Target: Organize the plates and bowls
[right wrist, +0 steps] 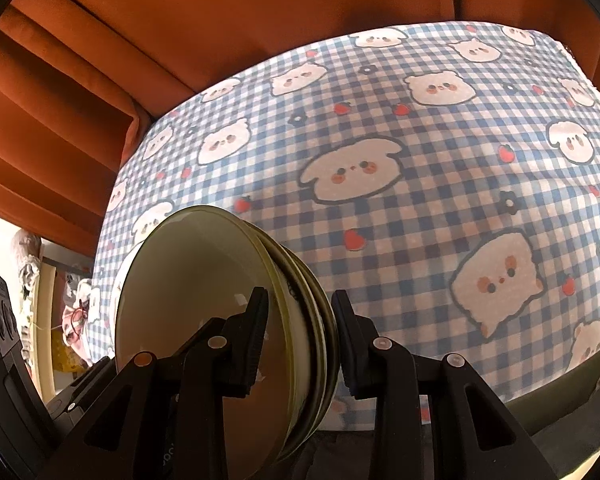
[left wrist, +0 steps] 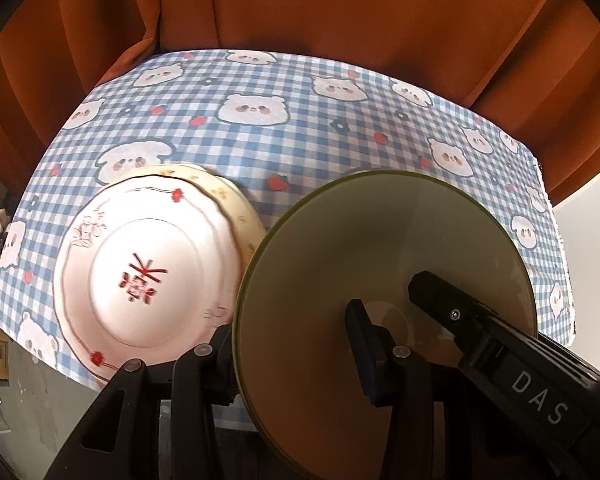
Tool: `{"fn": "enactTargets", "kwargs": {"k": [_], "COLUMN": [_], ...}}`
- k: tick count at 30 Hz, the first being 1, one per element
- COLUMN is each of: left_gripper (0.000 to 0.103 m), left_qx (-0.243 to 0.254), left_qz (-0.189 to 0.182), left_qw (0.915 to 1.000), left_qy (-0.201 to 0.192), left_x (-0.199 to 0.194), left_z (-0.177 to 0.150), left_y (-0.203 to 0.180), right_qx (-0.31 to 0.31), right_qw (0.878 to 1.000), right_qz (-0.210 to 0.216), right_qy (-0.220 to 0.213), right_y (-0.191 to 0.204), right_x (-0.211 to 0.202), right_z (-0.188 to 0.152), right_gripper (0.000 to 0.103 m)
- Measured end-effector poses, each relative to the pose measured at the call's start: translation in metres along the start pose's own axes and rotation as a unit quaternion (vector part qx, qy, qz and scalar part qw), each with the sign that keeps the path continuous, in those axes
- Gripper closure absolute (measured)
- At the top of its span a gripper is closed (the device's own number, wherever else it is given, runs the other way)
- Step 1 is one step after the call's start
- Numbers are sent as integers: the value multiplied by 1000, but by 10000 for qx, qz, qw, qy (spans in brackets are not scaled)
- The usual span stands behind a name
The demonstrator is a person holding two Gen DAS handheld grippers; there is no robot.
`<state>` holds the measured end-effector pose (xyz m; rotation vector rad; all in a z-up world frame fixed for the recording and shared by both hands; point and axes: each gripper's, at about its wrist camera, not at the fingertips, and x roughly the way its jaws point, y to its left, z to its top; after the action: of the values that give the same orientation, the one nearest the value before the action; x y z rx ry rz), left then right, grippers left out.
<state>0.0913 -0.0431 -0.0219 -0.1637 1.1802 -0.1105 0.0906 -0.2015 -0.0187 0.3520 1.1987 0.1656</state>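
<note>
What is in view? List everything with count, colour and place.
bowls: nested stack, exact count unclear, olive green, tilted on edge at the near side of the table
pink plate: one, pink with red markings, left side, lying on the yellow plate
yellow plate: one, pale yellow, under the pink plate
cloth: one, blue and white check with bears, covers the table
curtain: one, orange, behind the table
left gripper: one, black, clamped on the bowls' rim
right gripper: one, black, clamped on the bowls' rim
</note>
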Motion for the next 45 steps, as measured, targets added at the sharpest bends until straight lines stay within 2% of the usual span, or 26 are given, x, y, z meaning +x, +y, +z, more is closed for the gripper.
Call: {"fn": "enactTargets", "kwargs": {"k": [15,23,33,45], "left_gripper": [59,59,59,59], "left_qx": [46,182,355,650], "left_qz": [-130,-135,-221,-142], "left_qw": [9999,9997,9985,9975], "left_qy": [-31,102,366,242], "left_x": [-17,-13,2,5], "left_z": [23,30,37,38], "left_y": [95,132,154,150], "right_qx": [0,152,419,468], "right_qw": [9999,9997,9986,9982], "right_qz": [-151,-176,-308,-366], "right_qy": [-74,-37,96,52], "right_y": [96,128,145,144], "right_x": [27,48,73,78], "right_z": [-8,-18,-23,-21], "right_gripper": [67,67,67,67]}}
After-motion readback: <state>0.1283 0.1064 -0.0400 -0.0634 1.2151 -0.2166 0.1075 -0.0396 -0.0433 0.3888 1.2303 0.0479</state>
